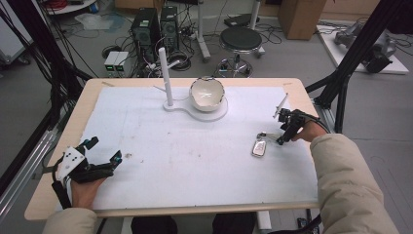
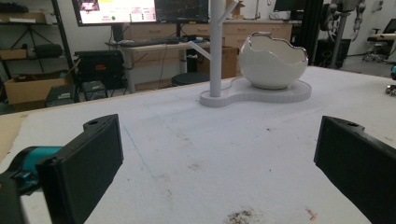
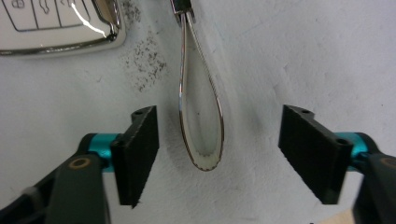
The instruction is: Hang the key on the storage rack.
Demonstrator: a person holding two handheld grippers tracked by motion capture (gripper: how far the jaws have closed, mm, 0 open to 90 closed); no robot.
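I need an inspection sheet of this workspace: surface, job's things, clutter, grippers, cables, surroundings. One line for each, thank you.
Surface: white mat on wooden table, with dark specks.
Job's things: car key with strap loop; white stand with eggshell-shaped bowl on its base.
Clutter: nothing seen on the mat.
Grippers: left gripper open, over bare mat; right gripper open, jaws either side of the loop.
Cables: tangled on the floor beyond the table.
Surroundings: computer towers, stool, cardboard box.

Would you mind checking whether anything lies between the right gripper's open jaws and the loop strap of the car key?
Nothing visible does. The right gripper is open, its jaws on either side of the loop strap, with bare white mat between each jaw and the strap. The car key lies beyond, past the loop's far end.
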